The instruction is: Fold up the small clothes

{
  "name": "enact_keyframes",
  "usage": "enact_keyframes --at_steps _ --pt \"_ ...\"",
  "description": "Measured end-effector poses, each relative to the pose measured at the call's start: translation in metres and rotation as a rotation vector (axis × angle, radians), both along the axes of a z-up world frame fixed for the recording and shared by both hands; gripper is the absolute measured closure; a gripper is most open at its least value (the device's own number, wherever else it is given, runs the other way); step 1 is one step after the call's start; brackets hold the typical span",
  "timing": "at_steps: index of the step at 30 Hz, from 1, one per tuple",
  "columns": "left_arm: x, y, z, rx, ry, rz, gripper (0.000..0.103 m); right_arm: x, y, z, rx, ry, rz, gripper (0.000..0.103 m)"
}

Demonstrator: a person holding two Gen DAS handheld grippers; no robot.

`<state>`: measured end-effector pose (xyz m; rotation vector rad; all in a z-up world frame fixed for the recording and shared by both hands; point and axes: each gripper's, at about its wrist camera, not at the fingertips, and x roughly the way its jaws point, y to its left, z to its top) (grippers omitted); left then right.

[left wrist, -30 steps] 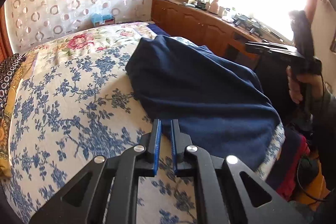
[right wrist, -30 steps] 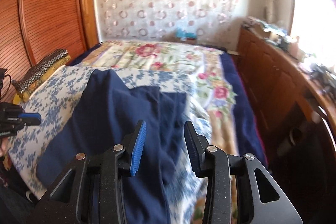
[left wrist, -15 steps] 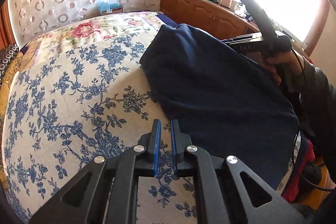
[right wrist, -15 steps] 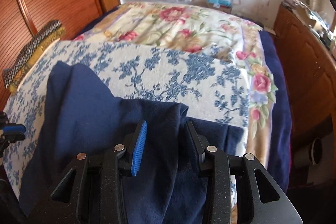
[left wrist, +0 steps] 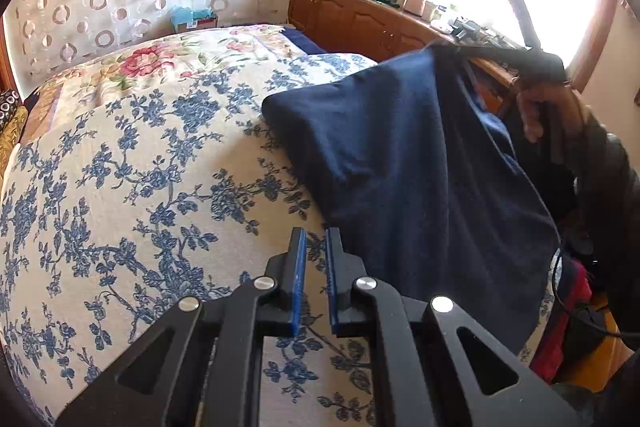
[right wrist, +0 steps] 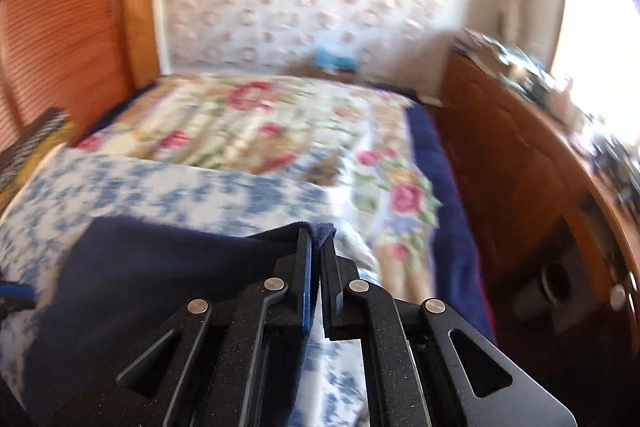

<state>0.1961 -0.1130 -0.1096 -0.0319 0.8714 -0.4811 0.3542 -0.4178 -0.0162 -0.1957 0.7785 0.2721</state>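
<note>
Hovering left gripper: jaws nearly closed with a thin gap, nothing between them, over the blue-flowered bedspread.
Navy garment: spread on the bed just ahead and right of the left jaws, its near edge beside the right fingertip.
Right gripper: jaws pinched tight on a raised corner of the navy garment, cloth draping down left of them.

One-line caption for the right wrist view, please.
Right gripper jaws shut on an edge of the navy blue fabric garment over the blue floral bedspread.
</note>
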Motion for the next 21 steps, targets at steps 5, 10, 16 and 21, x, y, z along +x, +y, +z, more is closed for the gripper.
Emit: enact_keyframes --at_steps 5,10,16,21 --pt "-0.009 -0.007 0.003 -0.01 0.001 -0.021 0.094 0.001 0.011 -0.023 -0.042 0.056 0.03 0.087" --pt "-0.025 -0.015 0.001 -0.002 0.011 -0.047 0.089 -0.031 0.003 -0.013 0.003 0.014 0.04 0.06" --pt "-0.052 -0.024 0.001 0.0 0.021 -0.073 0.087 -0.098 -0.01 -0.01 0.049 0.002 0.042 0.05" --pt "-0.079 -0.027 -0.002 -0.003 0.033 -0.096 0.086 -0.158 -0.015 -0.014 0.084 0.014 0.064 0.05"
